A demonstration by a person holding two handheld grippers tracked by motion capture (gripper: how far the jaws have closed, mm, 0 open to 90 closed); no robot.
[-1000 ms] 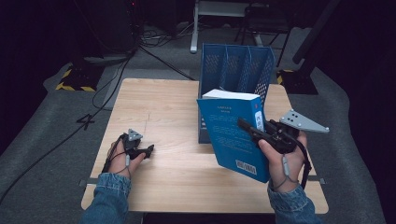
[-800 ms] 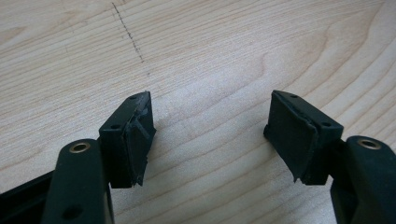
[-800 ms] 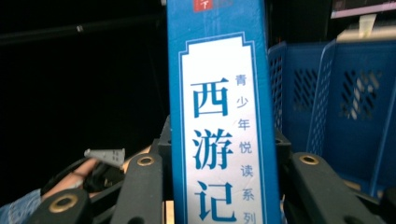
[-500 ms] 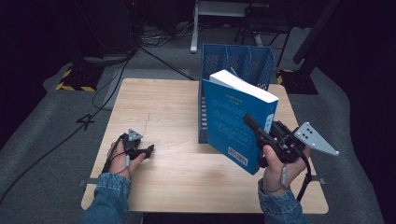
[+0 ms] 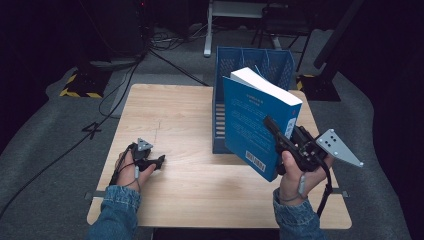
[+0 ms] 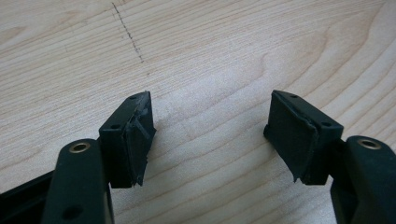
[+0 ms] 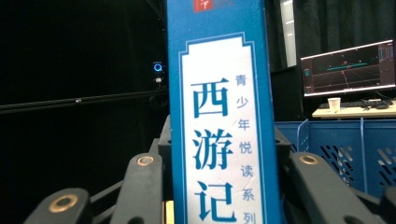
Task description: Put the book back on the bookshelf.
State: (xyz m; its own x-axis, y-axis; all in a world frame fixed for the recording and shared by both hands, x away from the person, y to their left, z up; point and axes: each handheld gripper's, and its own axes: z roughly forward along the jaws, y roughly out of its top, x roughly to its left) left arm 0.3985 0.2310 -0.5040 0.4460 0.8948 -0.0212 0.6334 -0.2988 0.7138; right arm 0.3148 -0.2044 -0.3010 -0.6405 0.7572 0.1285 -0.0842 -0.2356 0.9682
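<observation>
blue book clamped in right claw, long axis upright, tilted

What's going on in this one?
A person works at a wooden table with a gripper in each hand. The right gripper is clamped on the spine of a thick blue book, held tilted above the table just in front of a blue mesh file holder. The left gripper rests open on the tabletop, holding nothing.
</observation>
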